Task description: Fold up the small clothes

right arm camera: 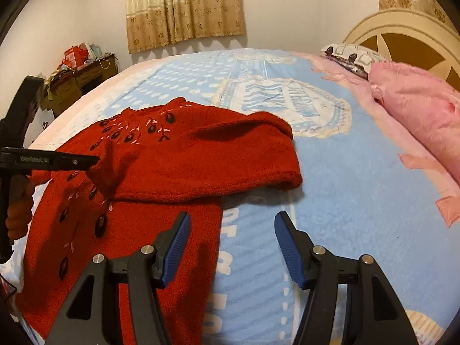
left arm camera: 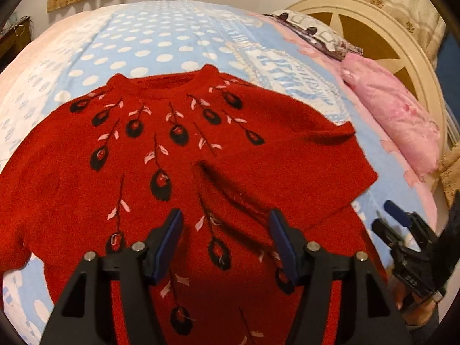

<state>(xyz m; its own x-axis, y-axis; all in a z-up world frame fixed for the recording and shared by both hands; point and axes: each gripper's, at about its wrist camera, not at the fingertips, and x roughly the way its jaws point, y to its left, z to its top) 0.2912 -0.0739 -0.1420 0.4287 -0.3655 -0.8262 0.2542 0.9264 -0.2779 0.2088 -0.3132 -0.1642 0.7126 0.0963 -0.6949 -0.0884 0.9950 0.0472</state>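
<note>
A small red knitted sweater (left arm camera: pixel 201 155) with black-and-pink flower motifs lies face up on the blue blanket (left arm camera: pixel 161 37), neck away from me. Its right sleeve is folded across the chest (right arm camera: pixel 230 155). My left gripper (left arm camera: pixel 225 230) is open and empty, hovering over the sweater's lower front. My right gripper (right arm camera: pixel 231 230) is open and empty, above the blanket just right of the sweater's hem edge. The right gripper also shows at the right edge of the left wrist view (left arm camera: pixel 402 230). The left gripper shows at the left edge of the right wrist view (right arm camera: pixel 51 162).
A pink pillow (right arm camera: pixel 417 109) and a patterned pillow (right arm camera: pixel 348 54) lie by the cream headboard (right arm camera: pixel 402 26) at the right. A cluttered wooden table (right arm camera: pixel 77 77) stands by the far wall under curtains (right arm camera: pixel 184 5).
</note>
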